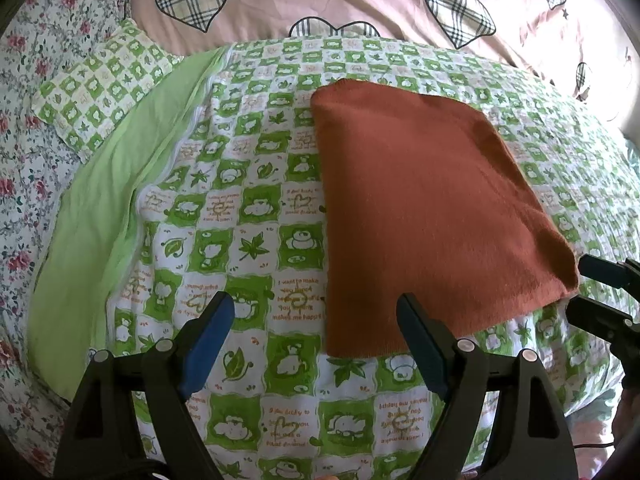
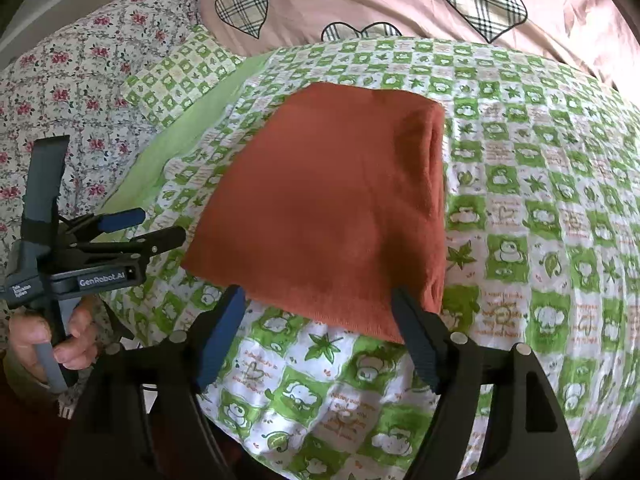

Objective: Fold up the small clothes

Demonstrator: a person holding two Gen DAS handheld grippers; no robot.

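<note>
A rust-red cloth (image 1: 424, 208) lies folded flat on the green checked bedspread (image 1: 248, 216). It also shows in the right wrist view (image 2: 332, 208), with its folded edge on the right side. My left gripper (image 1: 316, 320) is open and empty, just short of the cloth's near left corner. My right gripper (image 2: 318, 312) is open and empty at the cloth's near edge. The right gripper also shows at the right edge of the left wrist view (image 1: 592, 288), and the left gripper shows at the left of the right wrist view (image 2: 160, 226).
A plain light green sheet (image 1: 104, 208) and a small green checked pillow (image 1: 100, 80) lie to the left. A floral sheet (image 1: 28, 128) is beyond them. A pink quilt with plaid hearts (image 1: 320, 0) lies at the far side.
</note>
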